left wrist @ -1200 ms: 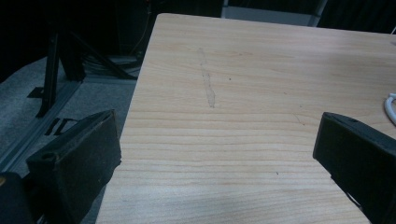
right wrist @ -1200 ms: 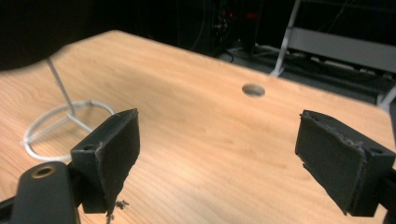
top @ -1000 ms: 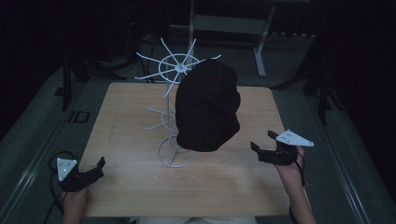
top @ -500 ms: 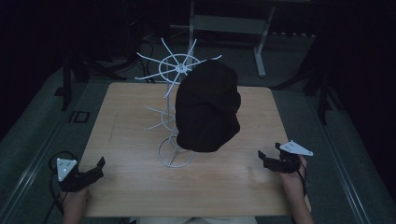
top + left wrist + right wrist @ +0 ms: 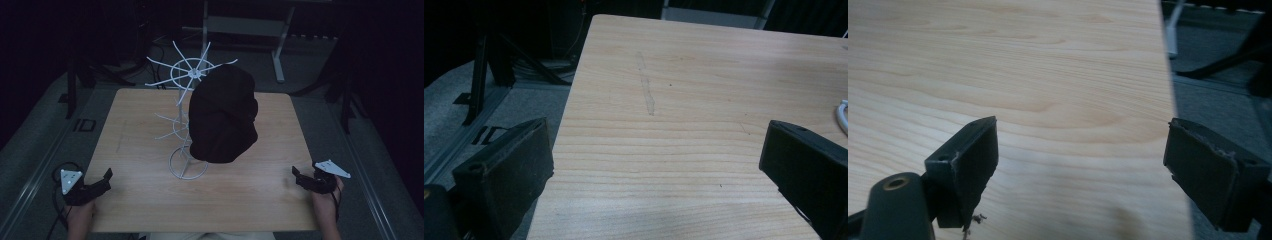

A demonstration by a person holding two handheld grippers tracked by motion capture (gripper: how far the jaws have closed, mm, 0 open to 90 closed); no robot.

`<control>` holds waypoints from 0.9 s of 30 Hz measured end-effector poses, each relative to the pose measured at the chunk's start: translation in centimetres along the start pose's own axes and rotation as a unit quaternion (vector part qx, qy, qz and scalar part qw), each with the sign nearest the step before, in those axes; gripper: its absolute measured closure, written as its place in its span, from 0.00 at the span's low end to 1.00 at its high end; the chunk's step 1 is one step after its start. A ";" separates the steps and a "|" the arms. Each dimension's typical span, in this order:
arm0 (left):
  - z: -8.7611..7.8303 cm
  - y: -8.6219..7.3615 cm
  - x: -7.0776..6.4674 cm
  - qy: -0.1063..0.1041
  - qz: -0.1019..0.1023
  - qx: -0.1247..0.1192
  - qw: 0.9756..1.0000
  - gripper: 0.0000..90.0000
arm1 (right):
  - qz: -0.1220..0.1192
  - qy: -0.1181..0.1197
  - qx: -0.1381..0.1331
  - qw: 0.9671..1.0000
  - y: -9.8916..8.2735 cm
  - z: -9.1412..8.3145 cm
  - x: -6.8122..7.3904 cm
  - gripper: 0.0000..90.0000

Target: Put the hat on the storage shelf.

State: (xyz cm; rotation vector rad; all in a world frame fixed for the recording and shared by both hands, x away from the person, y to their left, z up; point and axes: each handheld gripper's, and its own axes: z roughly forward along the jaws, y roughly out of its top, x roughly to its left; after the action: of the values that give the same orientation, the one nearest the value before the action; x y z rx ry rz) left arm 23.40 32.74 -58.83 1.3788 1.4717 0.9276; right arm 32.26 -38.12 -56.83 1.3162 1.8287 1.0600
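Hanging on the white wire rack (image 5: pixel 187 125) mid-table, black hat (image 5: pixel 223 115) sits forward of both spread, empty grippers: left gripper (image 5: pixel 100 181) and right gripper (image 5: pixel 301 177) about equally far.
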 end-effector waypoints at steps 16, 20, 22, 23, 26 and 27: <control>0.0 0.0 0.0 0.000 0.001 0.001 1.000 0.02 | 0.023 -0.149 -0.018 0.988 -1.3 -1.8 -1.2 0.14; 0.0 0.0 0.0 -0.001 0.001 0.002 1.000 0.02 | 0.014 -0.147 -0.026 0.989 -1.3 -1.7 -1.1 0.14; 0.0 0.0 0.0 -0.001 0.001 0.001 1.000 0.02 | 0.009 -0.145 -0.027 0.989 -1.3 -1.6 -1.2 0.14; 0.0 0.0 0.0 -0.001 0.001 0.001 1.000 0.02 | 0.007 -0.141 -0.030 0.990 -1.3 -1.6 -1.2 0.14; 0.0 0.0 0.0 -0.001 0.001 0.001 1.000 0.02 | 0.004 -0.140 -0.031 0.990 -1.3 -1.6 -1.2 0.15; 0.0 0.0 0.0 -0.001 0.002 0.001 1.000 0.02 | 0.004 -0.137 -0.028 0.990 -1.3 -1.5 -1.2 0.15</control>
State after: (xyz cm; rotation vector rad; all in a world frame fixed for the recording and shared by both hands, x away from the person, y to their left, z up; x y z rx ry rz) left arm 23.41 32.74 -58.83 1.3836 1.4691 0.9265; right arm 30.76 -39.84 -57.18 1.3630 1.5802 0.8778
